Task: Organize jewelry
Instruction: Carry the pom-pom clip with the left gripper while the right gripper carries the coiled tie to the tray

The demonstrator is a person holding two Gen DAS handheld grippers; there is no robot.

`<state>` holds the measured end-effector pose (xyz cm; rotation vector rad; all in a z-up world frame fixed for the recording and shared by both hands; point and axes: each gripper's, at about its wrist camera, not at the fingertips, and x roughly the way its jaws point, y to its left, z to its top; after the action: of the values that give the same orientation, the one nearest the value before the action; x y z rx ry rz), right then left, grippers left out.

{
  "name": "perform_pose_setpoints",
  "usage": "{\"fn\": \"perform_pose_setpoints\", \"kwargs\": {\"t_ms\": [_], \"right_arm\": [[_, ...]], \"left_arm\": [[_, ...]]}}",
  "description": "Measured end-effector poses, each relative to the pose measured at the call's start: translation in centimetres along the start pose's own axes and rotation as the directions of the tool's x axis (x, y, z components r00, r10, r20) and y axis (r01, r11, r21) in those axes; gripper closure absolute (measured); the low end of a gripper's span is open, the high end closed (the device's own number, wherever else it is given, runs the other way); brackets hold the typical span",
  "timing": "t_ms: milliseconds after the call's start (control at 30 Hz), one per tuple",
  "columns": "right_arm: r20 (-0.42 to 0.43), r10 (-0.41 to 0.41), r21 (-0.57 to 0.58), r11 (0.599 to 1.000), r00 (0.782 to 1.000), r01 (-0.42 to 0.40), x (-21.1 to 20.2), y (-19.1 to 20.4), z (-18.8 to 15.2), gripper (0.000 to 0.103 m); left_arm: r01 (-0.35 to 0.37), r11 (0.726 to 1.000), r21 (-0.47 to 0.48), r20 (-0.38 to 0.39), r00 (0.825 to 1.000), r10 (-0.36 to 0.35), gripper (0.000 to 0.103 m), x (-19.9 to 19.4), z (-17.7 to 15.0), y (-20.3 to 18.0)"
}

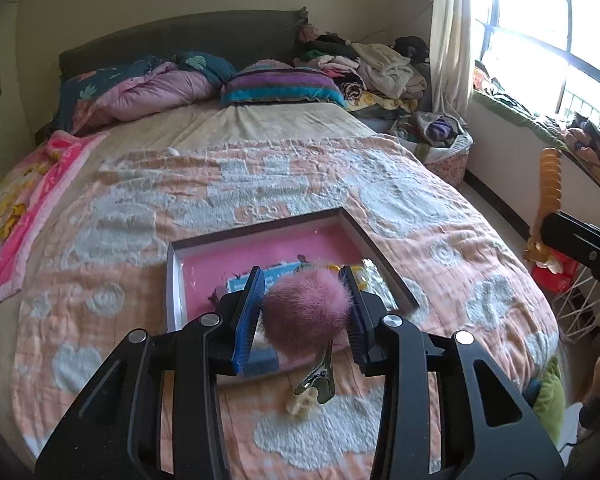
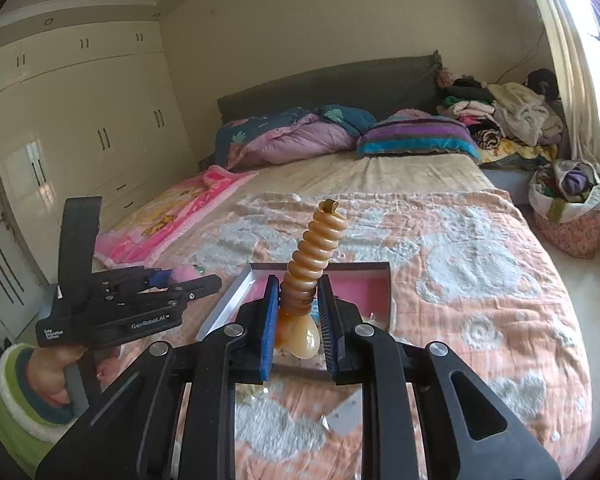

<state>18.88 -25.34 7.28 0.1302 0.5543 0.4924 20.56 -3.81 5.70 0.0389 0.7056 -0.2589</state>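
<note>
My left gripper [image 1: 305, 304] is shut on a pink fluffy pom-pom hair clip [image 1: 304, 310]; its metal clip [image 1: 316, 376] hangs below. It hovers over the near edge of a shallow box with a pink lining [image 1: 260, 250] on the bed. My right gripper [image 2: 299, 312] is shut on an amber spiral coil hair tie [image 2: 314, 248] that stands upright between the pads, above the same box [image 2: 364, 286]. The left gripper also shows in the right wrist view [image 2: 204, 282], at the left, with the pink pom-pom [image 2: 186, 271]. The coil shows at the right of the left wrist view [image 1: 549, 184].
The box holds a blue card [image 1: 252, 278] and a clear packet [image 1: 374, 280]. A small cream piece [image 1: 300, 407] lies on the orange quilt [image 1: 440, 208]. Pillows [image 1: 280, 86] and piled clothes [image 1: 380, 68] lie at the head. A wardrobe [image 2: 80, 140] stands left, a basket [image 2: 568, 208] right.
</note>
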Motion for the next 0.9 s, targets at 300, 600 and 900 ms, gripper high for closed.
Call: {"fn": "perform_pose_setpoints", "kwargs": {"t_ms": [300, 600, 900], "right_arm": [[-0.087, -0.026, 0.016, 0.999, 0.996, 0.028, 6.1, -1.9, 0.1, 0.084], [-0.183, -0.041, 0.020, 0.999, 0.982, 0.046, 11.9, -3.2, -1.8, 0.084], [-0.266, -0.037, 0.056, 0.997, 0.963, 0.054, 15.7, -4.3, -4.2, 0.084]], "left_arm": [[-0.019, 1.000, -0.012, -0.039, 0.999, 0.018, 0.073, 3.8, 0.1, 1.1], [-0.022, 0.999, -0.026, -0.094, 0.995, 0.019, 0.073, 7.8, -0.9, 2.0], [-0.019, 0.999, -0.047, -0.157, 0.988, 0.012, 0.072, 11.2, -2.3, 2.9]]}}
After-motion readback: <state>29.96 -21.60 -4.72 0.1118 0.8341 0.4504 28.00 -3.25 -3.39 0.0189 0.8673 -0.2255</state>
